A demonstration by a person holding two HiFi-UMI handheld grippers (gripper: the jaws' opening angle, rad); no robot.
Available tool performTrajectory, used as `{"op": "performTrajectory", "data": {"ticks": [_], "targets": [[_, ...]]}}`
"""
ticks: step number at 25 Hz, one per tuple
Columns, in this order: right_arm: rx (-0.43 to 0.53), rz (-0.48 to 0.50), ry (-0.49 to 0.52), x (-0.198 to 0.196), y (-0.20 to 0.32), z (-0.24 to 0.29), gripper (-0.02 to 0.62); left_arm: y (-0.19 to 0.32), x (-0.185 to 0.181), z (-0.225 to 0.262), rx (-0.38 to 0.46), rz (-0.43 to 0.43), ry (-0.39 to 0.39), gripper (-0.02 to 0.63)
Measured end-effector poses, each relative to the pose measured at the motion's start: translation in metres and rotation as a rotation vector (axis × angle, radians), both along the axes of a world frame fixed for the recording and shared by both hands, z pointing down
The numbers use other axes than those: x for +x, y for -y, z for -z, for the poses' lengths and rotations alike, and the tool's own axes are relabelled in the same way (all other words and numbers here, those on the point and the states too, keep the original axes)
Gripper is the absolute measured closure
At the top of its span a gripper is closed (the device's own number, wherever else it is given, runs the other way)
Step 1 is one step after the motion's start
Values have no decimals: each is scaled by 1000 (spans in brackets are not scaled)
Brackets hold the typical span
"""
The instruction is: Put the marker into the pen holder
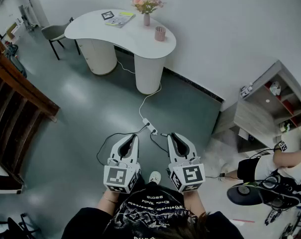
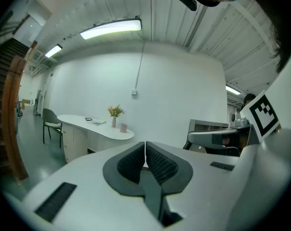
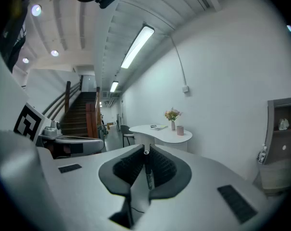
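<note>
The pink pen holder [image 1: 160,33] stands on a curved white table [image 1: 135,39] across the room, next to a vase of flowers [image 1: 147,11]. It also shows small in the left gripper view as the pen holder [image 2: 123,127] and in the right gripper view as the pen holder [image 3: 180,130]. My right gripper [image 3: 146,151] is shut on a dark marker [image 3: 147,172] that lies lengthwise between its pads, tip forward. My left gripper [image 2: 145,146] is shut with nothing in it. In the head view both grippers, left [image 1: 134,136] and right [image 1: 172,135], are held side by side at waist height, far from the table.
A power strip [image 1: 150,126] and its cables lie on the grey floor between me and the table. A chair [image 1: 54,33] stands at the table's left end, a wooden staircase [image 1: 16,96] at the left, a shelf unit [image 1: 269,103] and a seated person [image 1: 284,166] at the right.
</note>
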State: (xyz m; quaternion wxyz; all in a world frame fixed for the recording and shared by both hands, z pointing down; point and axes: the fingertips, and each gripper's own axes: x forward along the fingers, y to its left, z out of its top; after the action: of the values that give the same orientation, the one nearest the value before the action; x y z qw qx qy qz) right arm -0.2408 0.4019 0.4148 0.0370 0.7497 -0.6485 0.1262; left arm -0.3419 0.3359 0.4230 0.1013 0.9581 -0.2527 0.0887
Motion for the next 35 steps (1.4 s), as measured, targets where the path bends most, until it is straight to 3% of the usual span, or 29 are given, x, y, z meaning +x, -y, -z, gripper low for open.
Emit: {"op": "performTrajectory", "data": {"ticks": [9,20,27,35], "targets": [[19,-30,61,-7,25,3,537,26,-7,-1,-6,-54,-2,580],[23,-78,-4,-29,67,6,537,73,-22,-8,-3,-107,4,580],[33,-112,-9,-13,90,5,537,100,-16,-13,-4,-114,5,580],[42,-66,-25,29,139,-3,537,142,18,-27,-8,-67,15,580]]}}
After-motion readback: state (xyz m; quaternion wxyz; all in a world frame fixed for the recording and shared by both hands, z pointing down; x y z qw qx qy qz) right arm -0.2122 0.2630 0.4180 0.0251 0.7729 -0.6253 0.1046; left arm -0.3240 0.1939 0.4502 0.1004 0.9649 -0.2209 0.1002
